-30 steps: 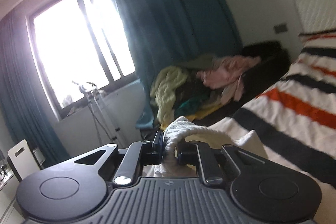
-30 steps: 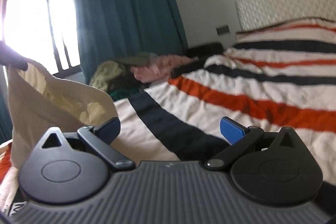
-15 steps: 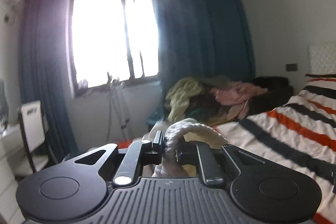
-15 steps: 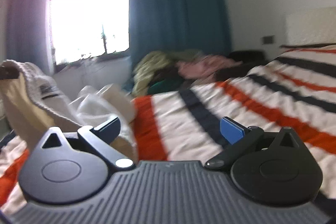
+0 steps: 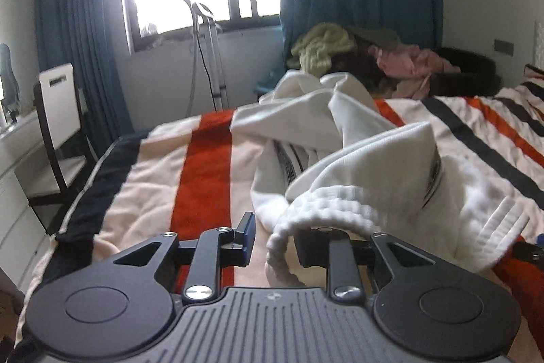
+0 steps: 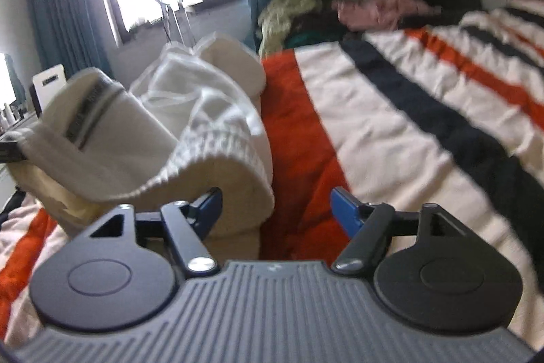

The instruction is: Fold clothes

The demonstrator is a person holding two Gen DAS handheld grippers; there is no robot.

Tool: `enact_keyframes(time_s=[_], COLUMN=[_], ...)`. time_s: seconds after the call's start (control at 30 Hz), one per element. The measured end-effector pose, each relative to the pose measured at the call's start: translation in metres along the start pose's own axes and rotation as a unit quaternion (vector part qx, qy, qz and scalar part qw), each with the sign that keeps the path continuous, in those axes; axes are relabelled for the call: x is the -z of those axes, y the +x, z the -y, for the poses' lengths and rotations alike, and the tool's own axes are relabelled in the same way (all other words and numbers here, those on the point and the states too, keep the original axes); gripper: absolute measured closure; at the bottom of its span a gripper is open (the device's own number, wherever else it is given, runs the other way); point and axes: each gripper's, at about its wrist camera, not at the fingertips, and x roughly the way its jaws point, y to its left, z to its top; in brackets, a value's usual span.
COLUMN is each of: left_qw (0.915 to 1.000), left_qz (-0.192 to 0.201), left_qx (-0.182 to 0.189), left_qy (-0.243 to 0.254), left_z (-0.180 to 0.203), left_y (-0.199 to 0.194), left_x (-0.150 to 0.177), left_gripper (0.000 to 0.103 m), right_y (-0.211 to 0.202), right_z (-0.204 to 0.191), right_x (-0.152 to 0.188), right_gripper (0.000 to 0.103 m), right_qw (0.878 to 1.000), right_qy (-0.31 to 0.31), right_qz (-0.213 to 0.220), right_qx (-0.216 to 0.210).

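The white garment (image 5: 367, 159) lies crumpled on the striped blanket (image 5: 204, 165) of the bed, near its foot end, and one ribbed hem (image 5: 326, 210) curls up just in front of the left gripper (image 5: 272, 242). The jaws of this gripper stand apart, with the ribbed edge passing between them; it seems to rest there loosely and not pinched. The right gripper (image 6: 275, 206) is also spread wide and holds nothing; the thick rolled hem (image 6: 217, 152) of the same garment is just before its left finger (image 6: 207, 206), perhaps touching it. I judge the cloth to be soft, thick and rather light, like a knitted sweatshirt, so it will sag and fold by itself when it is lifted and it will not keep any shape. It is not fragile and not slippery. The ribbed hem is the firmest part, so it is a good place to take hold, one gripper at each corner of the hem, to stretch the garment flat. A pile of other clothes (image 5: 357, 53) waits well apart, beyond the bed.
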Motion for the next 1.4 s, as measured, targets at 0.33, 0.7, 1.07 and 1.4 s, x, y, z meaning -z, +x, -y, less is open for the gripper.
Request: enact_keyframes(time_s=[0.33, 0.7, 1.07, 1.4], left_qw=[0.9962, 0.9992, 0.9845, 0.8707], left_qz=[0.011, 0.04, -0.066, 0.075], left_qx=[-0.022, -0.002, 0.002, -0.079], left_qy=[0.083, 0.004, 0.162, 0.48], left_z=[0.032, 0.013, 0.056, 0.148], left_y=[0.024, 0.012, 0.007, -0.026], left_x=[-0.002, -0.012, 0.014, 0.081], left_gripper=[0.063, 0.058, 0.05, 0.021], right_y=[0.05, -0.023, -0.099, -0.091], right_z=[0.003, 0.0, -0.035, -0.032], right_x=[0.005, -0.037, -0.043, -0.039], right_gripper=[0.035, 0.094, 0.094, 0.094], right_qw=[0.997, 0.993, 0.971, 0.979], right_qy=[0.042, 0.038, -0.097, -0.081], right_qz=[-0.037, 0.114, 0.217, 0.188], right_qx=[-0.045, -0.018, 0.019, -0.004])
